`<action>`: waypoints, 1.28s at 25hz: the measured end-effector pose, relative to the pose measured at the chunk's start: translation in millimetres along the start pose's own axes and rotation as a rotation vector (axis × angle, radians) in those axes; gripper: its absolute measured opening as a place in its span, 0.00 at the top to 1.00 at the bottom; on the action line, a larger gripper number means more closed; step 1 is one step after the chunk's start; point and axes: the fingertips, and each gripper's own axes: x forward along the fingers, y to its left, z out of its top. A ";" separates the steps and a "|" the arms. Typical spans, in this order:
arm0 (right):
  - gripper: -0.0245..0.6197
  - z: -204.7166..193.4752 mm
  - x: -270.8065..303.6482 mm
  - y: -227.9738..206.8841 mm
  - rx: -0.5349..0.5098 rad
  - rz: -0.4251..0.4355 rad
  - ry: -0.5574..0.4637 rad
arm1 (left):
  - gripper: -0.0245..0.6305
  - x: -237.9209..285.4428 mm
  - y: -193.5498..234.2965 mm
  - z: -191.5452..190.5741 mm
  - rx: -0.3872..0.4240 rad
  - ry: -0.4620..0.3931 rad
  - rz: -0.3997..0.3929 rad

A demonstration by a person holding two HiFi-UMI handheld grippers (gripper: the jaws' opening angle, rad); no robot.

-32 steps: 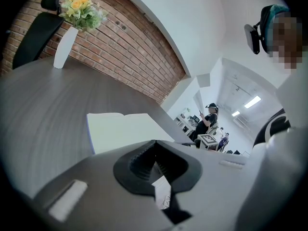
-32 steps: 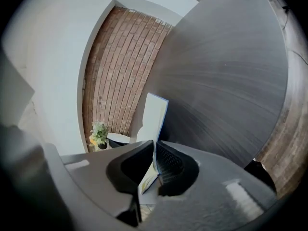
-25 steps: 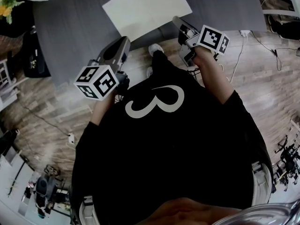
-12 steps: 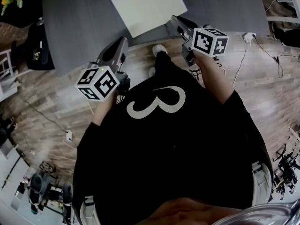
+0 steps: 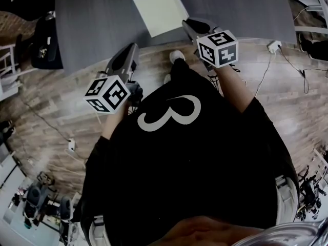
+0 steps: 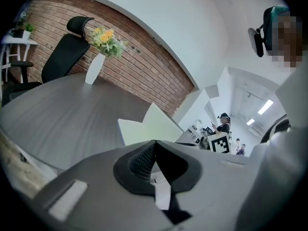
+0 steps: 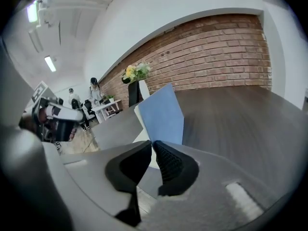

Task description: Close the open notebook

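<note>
The notebook lies on the grey table at the top centre of the head view, near the table's front edge, with its long side running up the frame and leaning a little to the left. It is not flat. In the right gripper view one half stands up as a blue cover, while a pale page lies on the table at its lower left.

The right gripper is much the nearer. In the head view its tip sits just beside the notebook's lower right corner, and in its own view the foot of the blue cover rises right behind the jaw tips. Its jaws are opening: only a narrow slit shows, and nothing is pinched in it.

The left gripper hangs lower left of the notebook, off the table's edge and well apart from it. Its jaws are pressed together on nothing.

The raised cover likely has to tip away from the right gripper, toward the upper left of the head view, onto the flat page. A push from the right side seems the natural way to do that.
</note>
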 end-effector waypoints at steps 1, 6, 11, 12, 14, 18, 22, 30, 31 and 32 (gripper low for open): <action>0.91 -1.8 2.6 3.3 -0.021 0.004 0.010 | 0.94 -3.0 1.1 -0.7 0.000 -0.002 0.006; 0.89 -12.5 18.8 19.4 -0.095 0.022 0.061 | 0.94 -17.6 10.6 -0.6 -0.012 -0.022 0.036; 0.88 -26.6 36.5 30.7 -0.245 -0.002 0.130 | 0.94 -26.7 17.6 -5.5 -0.024 -0.026 0.056; 0.87 -29.8 39.8 33.0 -0.272 -0.005 0.145 | 0.94 -28.5 19.1 -7.1 -0.028 -0.025 0.059; 0.87 -37.2 45.2 35.7 -0.310 -0.013 0.179 | 0.94 -32.8 21.7 -10.6 -0.042 -0.028 0.067; 0.86 -48.4 53.6 36.7 -0.344 -0.020 0.233 | 0.94 -41.6 30.0 -16.5 -0.064 -0.033 0.084; 0.83 -54.7 57.6 38.3 -0.374 -0.015 0.264 | 0.94 -47.1 39.4 -22.8 -0.086 -0.034 0.092; 0.69 -52.7 54.3 44.8 -0.282 0.059 0.261 | 0.94 -39.6 39.1 -32.3 -0.104 -0.020 0.065; 0.69 -50.8 50.6 45.8 -0.247 0.072 0.244 | 0.94 -38.3 35.9 -33.7 -0.100 -0.017 0.058; 0.69 -48.4 45.8 48.0 -0.197 0.097 0.222 | 0.94 -37.0 32.0 -35.3 -0.092 -0.012 0.051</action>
